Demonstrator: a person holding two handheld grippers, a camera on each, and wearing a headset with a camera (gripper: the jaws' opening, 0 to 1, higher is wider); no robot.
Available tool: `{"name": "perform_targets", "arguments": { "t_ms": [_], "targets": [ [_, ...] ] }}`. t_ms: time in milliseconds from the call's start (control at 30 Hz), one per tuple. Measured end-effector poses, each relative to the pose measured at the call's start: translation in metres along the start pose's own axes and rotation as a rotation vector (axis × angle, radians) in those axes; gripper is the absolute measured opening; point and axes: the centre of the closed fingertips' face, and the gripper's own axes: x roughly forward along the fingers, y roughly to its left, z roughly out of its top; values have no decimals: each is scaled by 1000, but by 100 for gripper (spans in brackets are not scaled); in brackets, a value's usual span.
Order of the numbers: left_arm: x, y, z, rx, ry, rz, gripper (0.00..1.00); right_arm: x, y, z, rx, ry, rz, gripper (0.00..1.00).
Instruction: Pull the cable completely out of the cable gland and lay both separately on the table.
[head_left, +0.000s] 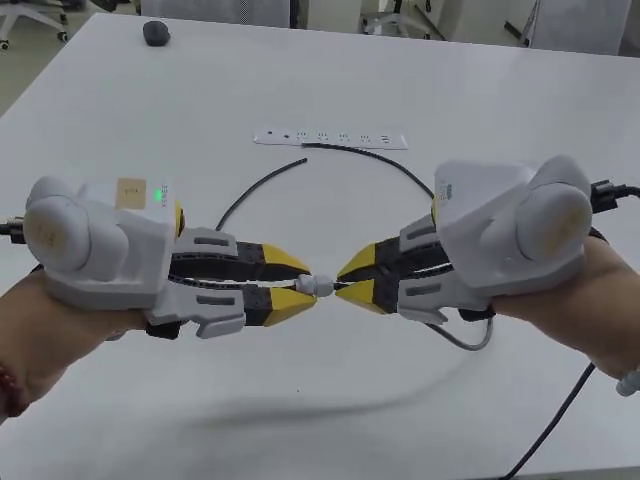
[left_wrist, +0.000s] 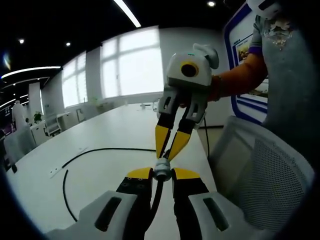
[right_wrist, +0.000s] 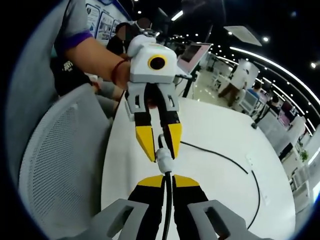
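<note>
A small white cable gland (head_left: 312, 285) hangs above the table between two grippers that meet tip to tip. My left gripper (head_left: 306, 286) is shut on the gland (left_wrist: 161, 170), its yellow fingertips (left_wrist: 140, 173) pressing on both sides. My right gripper (head_left: 346, 281) faces it and is shut on the black cable (right_wrist: 167, 200) right where it leaves the gland (right_wrist: 164, 158). In the left gripper view the cable (left_wrist: 156, 197) also runs back between my own jaws. Loose lengths of cable (head_left: 255, 190) curve over the white table (head_left: 300, 400) behind the grippers.
A white power strip (head_left: 330, 138) lies mid-table beyond the grippers, and a dark small object (head_left: 155, 33) sits at the far left. A dark lead (head_left: 560, 420) trails off the right gripper toward the near edge. A grey mesh chair (right_wrist: 55, 165) stands beside the table.
</note>
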Motion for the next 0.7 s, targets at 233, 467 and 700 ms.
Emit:
{"name": "perform_targets", "arguments": {
  "t_ms": [233, 467, 700],
  "targets": [
    [-1, -1, 0, 3, 1, -3, 16, -1, 1, -1, -8, 0, 9, 0],
    [-5, 2, -1, 6, 1, 8, 16, -9, -2, -10, -10, 13, -7, 0],
    [-14, 7, -5, 5, 11, 19, 16, -20, -10, -32, 26, 39, -31, 0]
  ]
}}
